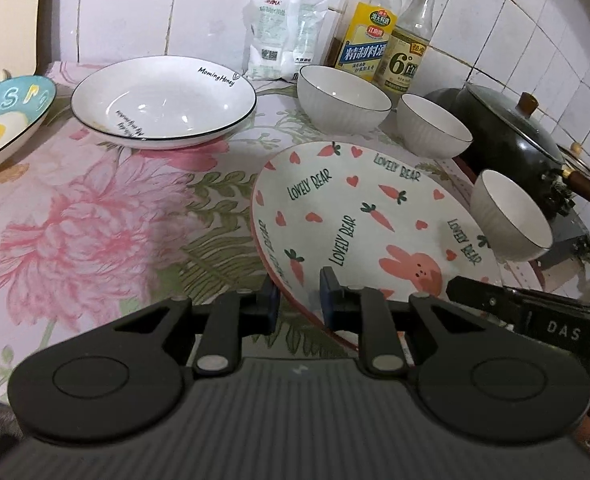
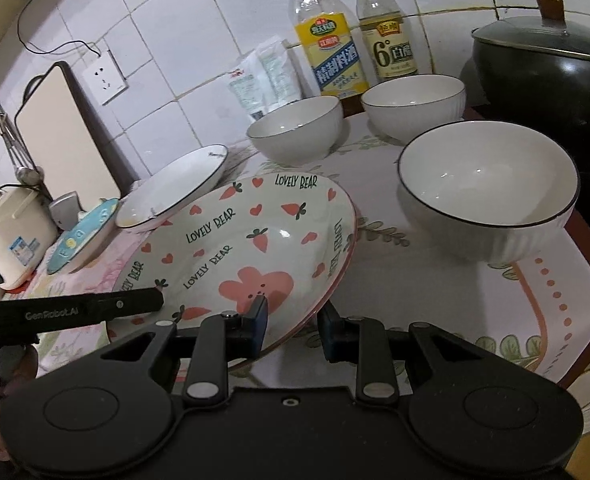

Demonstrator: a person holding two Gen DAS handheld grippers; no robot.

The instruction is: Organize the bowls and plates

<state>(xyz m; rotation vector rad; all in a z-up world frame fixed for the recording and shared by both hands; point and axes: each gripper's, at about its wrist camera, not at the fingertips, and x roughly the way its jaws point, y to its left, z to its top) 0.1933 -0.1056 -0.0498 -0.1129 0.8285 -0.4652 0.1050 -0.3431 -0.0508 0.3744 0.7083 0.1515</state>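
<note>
A pink-rimmed plate printed with carrots, hearts and "LOVELY BEAR" is held tilted above the floral cloth. My left gripper is shut on its near left rim. My right gripper is shut on its near right rim. Each gripper also shows in the other's view, the right gripper and the left gripper. Behind lie a black-rimmed white plate and a blue egg plate. Three white bowls stand to the right: one, another, and the nearest.
A dark lidded pot sits at the far right. Two bottles and a white bag stand against the tiled wall. A cutting board and a rice cooker are at the left.
</note>
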